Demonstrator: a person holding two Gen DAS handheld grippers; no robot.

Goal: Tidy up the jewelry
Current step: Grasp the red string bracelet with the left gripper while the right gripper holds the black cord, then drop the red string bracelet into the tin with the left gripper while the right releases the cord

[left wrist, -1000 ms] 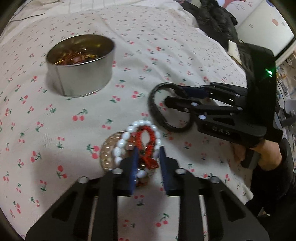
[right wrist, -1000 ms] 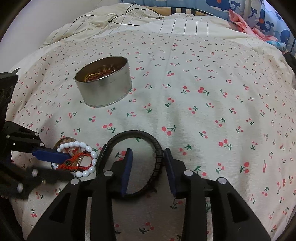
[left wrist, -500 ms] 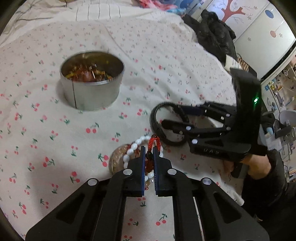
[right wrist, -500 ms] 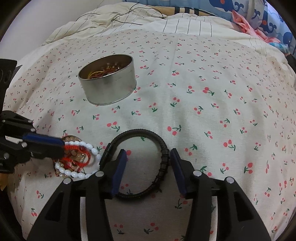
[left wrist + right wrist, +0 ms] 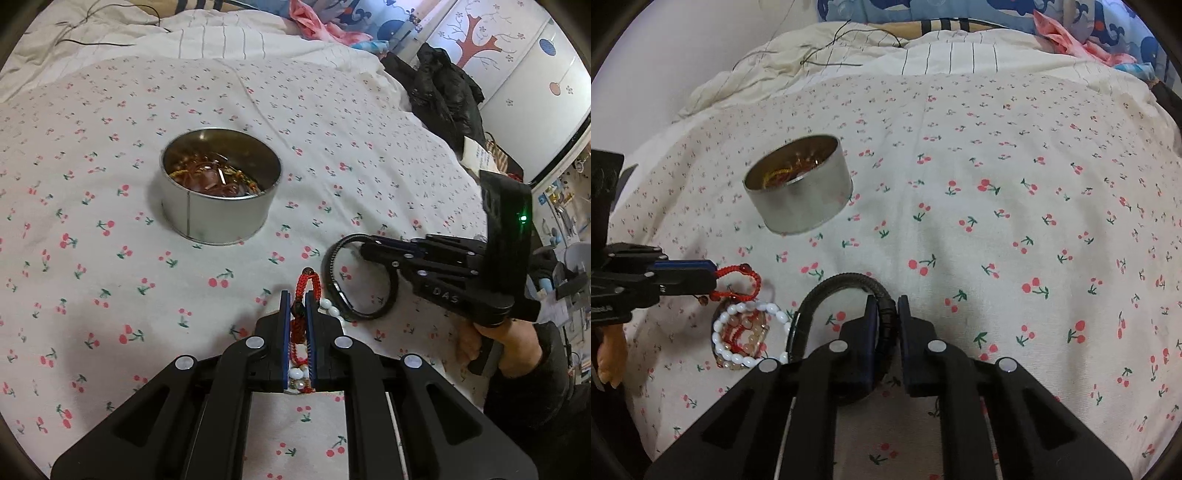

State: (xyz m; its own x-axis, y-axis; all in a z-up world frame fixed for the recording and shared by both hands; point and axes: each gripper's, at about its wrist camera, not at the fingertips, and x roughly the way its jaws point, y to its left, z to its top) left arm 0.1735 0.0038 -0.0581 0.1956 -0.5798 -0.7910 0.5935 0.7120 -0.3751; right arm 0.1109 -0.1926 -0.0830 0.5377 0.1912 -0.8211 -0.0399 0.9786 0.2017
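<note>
My left gripper (image 5: 297, 300) is shut on a red braided bracelet (image 5: 308, 283), which hangs from it a little above the sheet, over a white bead bracelet (image 5: 738, 356) and an amber bead bracelet (image 5: 750, 333). In the right wrist view the left gripper (image 5: 711, 277) comes in from the left with the red bracelet (image 5: 738, 271) looped off its tip. My right gripper (image 5: 887, 308) has its jaws closing on the right side of a black corded bracelet (image 5: 842, 279), with the cord pinched between the pads. A round metal tin (image 5: 218, 218) holding jewelry stands farther back.
Everything lies on a bed with a cherry-print sheet (image 5: 997, 229). A striped quilt (image 5: 942, 59) with a thin cable lies at the back. Black clothing (image 5: 443, 92) is heaped at the far right. A person's hand (image 5: 511, 345) holds the right gripper (image 5: 365, 252).
The left jaws closed on the red bracelet and lifted it off the bead pile. The right jaws widened, then closed round the black bracelet's side.
</note>
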